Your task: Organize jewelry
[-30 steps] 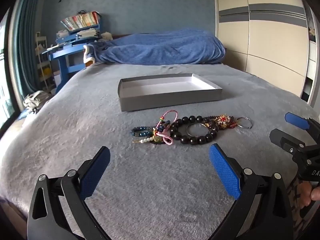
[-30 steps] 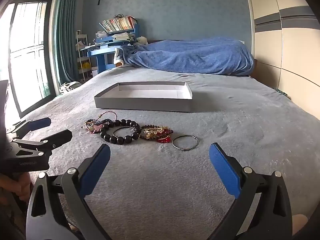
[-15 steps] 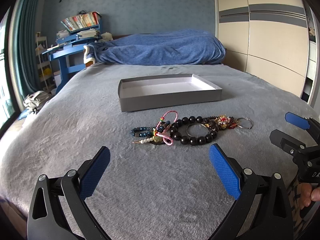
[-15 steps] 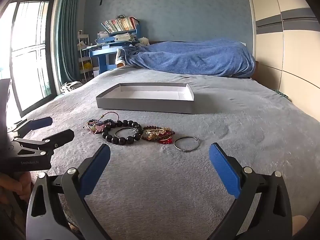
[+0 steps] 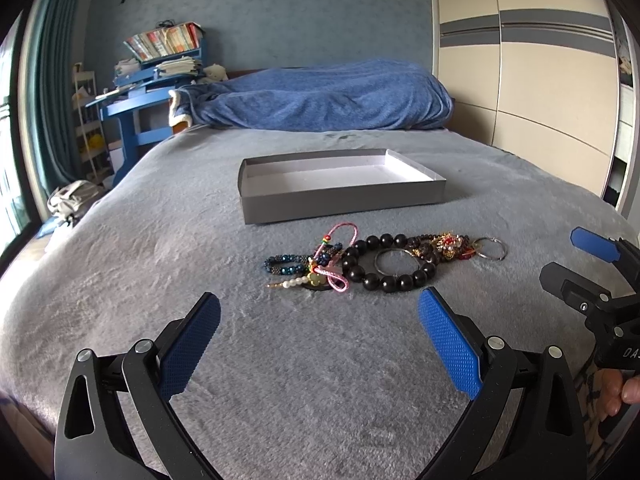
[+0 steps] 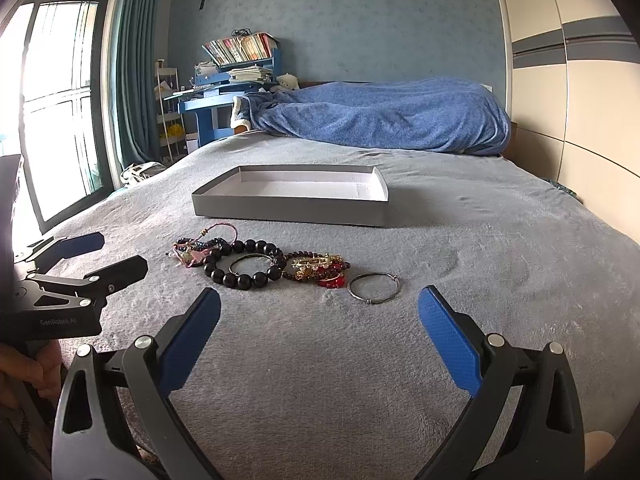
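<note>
A pile of jewelry lies on the grey bedspread: a black bead bracelet, a blue bead bracelet, a pink cord, a red and gold piece, and a silver bangle. An empty grey box sits behind them. My left gripper is open and empty, short of the pile. My right gripper is open and empty, just short of the bangle.
A blue blanket is heaped at the head of the bed. A blue desk with books stands at the left. Wardrobe doors are at the right. A window is far left.
Both grippers have edged slightly forward toward the jewelry, more so the right. Nothing has been taken hold of.
</note>
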Tool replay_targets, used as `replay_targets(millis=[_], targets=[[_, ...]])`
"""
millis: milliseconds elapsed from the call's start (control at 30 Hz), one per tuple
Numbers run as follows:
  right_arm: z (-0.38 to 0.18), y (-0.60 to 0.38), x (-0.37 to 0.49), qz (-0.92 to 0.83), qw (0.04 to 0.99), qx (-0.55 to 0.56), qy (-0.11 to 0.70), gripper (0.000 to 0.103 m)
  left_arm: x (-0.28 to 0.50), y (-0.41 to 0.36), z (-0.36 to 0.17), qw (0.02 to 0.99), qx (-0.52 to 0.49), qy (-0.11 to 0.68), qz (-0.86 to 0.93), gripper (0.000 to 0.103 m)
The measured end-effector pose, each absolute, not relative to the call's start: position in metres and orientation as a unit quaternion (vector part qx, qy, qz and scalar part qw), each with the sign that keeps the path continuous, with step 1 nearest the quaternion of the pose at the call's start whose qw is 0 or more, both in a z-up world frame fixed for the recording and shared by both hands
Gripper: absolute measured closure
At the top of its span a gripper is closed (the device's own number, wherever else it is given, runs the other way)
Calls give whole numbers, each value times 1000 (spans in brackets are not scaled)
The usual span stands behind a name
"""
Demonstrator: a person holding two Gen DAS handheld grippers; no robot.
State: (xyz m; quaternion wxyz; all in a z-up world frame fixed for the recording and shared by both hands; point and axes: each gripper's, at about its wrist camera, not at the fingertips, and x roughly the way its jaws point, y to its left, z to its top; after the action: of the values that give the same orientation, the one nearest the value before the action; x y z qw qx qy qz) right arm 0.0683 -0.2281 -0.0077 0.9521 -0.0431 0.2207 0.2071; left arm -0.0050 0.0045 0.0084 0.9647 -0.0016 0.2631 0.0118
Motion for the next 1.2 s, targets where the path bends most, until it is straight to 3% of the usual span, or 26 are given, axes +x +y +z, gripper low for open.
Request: replay_targets(millis=[1200], targets=[[-11, -228, 71, 204, 951, -44, 228, 5, -1, 6, -2, 962, 1, 273, 13, 5]])
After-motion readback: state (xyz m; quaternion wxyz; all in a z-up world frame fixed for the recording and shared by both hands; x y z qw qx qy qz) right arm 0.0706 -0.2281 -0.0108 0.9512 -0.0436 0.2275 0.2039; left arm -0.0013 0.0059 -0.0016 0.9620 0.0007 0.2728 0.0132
